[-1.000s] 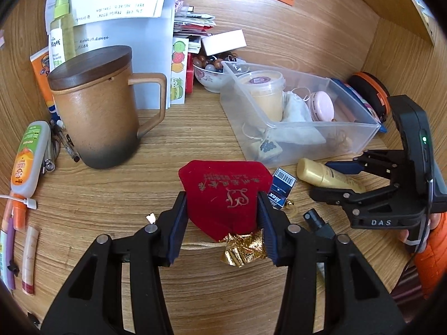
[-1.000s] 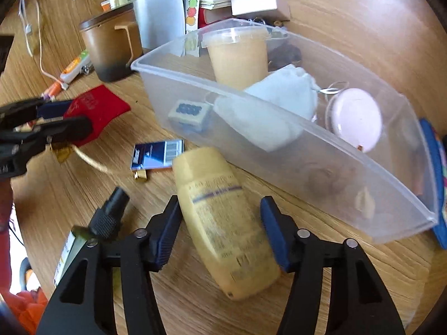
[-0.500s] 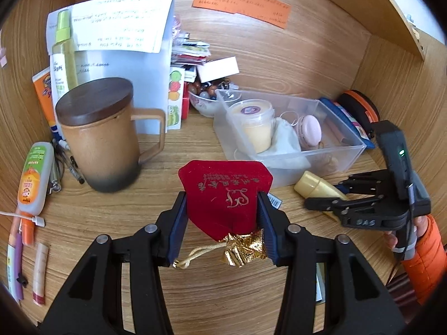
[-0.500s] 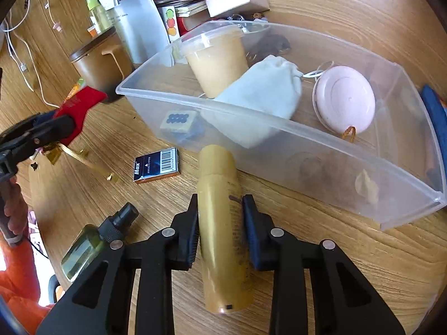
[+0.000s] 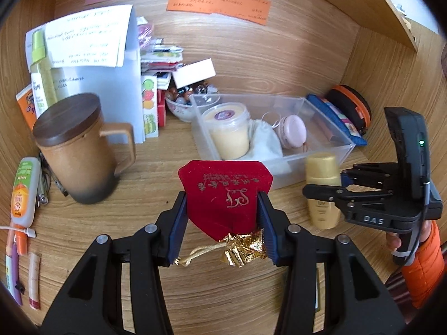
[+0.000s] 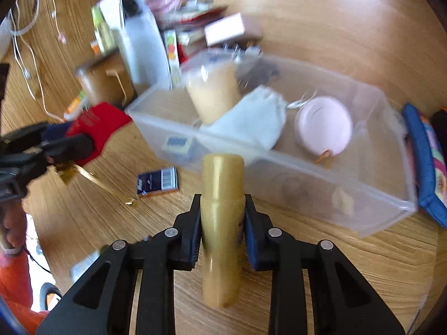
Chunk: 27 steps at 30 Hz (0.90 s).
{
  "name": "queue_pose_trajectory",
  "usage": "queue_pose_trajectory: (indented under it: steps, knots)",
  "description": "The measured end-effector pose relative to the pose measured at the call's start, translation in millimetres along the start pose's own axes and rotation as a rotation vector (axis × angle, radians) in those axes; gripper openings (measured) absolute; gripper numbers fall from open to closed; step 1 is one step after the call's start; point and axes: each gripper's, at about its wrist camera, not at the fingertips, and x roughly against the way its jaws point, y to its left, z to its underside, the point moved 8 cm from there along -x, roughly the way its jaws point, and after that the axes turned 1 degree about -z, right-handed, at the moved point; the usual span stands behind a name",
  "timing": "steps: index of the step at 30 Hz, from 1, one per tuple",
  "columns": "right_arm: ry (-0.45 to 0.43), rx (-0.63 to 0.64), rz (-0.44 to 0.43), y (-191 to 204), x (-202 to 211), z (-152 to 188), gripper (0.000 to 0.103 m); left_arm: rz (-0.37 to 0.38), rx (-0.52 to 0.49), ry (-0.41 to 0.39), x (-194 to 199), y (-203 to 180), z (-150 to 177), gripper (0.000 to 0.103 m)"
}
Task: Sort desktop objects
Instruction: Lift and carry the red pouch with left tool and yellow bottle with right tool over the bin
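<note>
Wooden worktop (image 5: 223,293) carries everything, and the clear plastic bin (image 5: 329,155) serves as the landmark. Well left of the bin stands a lidded brown mug (image 5: 81,153). In front of the bin's left half, the left tool (image 5: 222,223) is clenched on a red velvet pouch (image 5: 226,192), whose gold cord dangles toward the worktop. Just before the bin's front wall, the right tool (image 6: 222,229) is closing on a gold bottle (image 6: 222,223) held between its pads. To do this well, I would raise each item clear of the near wall, choose bare space beside the pink case (image 5: 290,131), and release low, minding the cord.
</note>
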Motion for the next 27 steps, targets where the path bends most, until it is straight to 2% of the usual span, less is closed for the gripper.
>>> queue_pose_trajectory:
  steps: [13,25,27]
  knots:
    - [-0.203,-0.078,-0.039,-18.2,76.8,-27.2,0.024,0.029,-0.019,-0.053,8.0,-24.4,-38.2,0.047]
    - [-0.312,-0.129,0.012,-53.8,112.3,-59.4,0.024,0.009,-0.06,-0.09,3.6,-40.3,-82.0,0.048]
    - [-0.322,-0.136,0.045,-63.5,113.8,-63.5,0.024,0.005,-0.069,-0.091,-0.3,-42.8,-87.3,0.048]
